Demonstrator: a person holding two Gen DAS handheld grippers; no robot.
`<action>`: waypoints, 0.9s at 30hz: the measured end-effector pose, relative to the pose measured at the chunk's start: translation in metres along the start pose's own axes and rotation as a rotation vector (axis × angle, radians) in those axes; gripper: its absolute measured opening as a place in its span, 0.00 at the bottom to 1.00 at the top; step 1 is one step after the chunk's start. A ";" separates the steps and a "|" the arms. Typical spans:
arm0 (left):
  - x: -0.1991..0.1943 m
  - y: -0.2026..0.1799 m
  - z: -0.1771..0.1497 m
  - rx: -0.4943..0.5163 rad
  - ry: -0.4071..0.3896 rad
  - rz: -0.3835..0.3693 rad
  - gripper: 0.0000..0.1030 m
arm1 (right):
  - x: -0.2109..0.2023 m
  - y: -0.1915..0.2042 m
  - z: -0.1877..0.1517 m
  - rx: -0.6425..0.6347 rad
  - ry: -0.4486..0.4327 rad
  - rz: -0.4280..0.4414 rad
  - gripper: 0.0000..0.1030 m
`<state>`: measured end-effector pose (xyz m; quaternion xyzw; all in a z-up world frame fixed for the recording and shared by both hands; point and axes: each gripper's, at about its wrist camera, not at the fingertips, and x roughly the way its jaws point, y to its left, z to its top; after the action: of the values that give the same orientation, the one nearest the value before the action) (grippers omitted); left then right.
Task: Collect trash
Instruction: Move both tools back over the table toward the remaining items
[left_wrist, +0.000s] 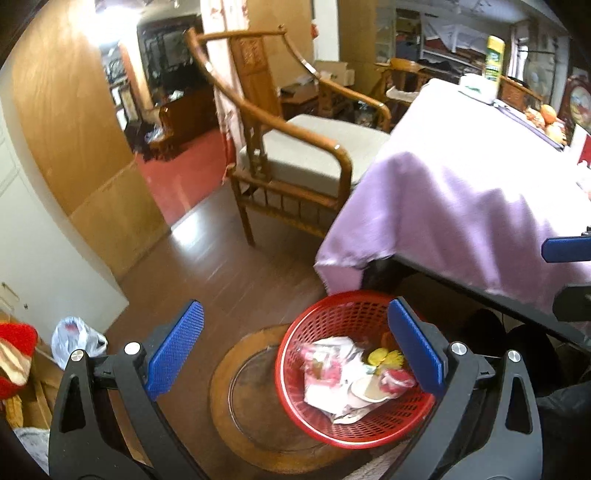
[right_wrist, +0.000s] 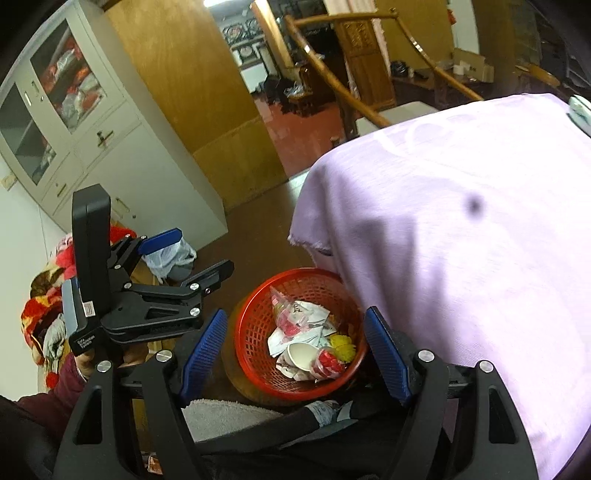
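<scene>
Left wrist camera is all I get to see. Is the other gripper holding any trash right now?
Observer: No. The right gripper is open with nothing between its fingers, and it hangs over the red basket.
Operator: What's the big white thing on my left?
Observer: A cabinet. Its upper doors are glass, with red and white bundles on the shelves behind them.
Operator: Who's holding my gripper?
Observer: Someone in a dark red sleeve holds the left gripper. It is open and empty too.
</scene>
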<state>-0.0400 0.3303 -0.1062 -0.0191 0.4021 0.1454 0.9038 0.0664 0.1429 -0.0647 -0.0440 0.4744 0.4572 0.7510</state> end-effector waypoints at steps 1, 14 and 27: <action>-0.004 -0.006 0.002 0.011 -0.008 -0.001 0.93 | -0.007 -0.003 -0.002 0.007 -0.015 -0.002 0.74; -0.060 -0.094 0.020 0.196 -0.125 -0.041 0.93 | -0.106 -0.036 -0.046 0.082 -0.242 -0.030 0.79; -0.099 -0.212 0.031 0.372 -0.201 -0.154 0.93 | -0.203 -0.105 -0.117 0.238 -0.469 -0.158 0.94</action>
<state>-0.0214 0.1076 -0.0307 0.1316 0.3274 0.0005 0.9357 0.0372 -0.1070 -0.0144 0.1146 0.3330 0.3361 0.8735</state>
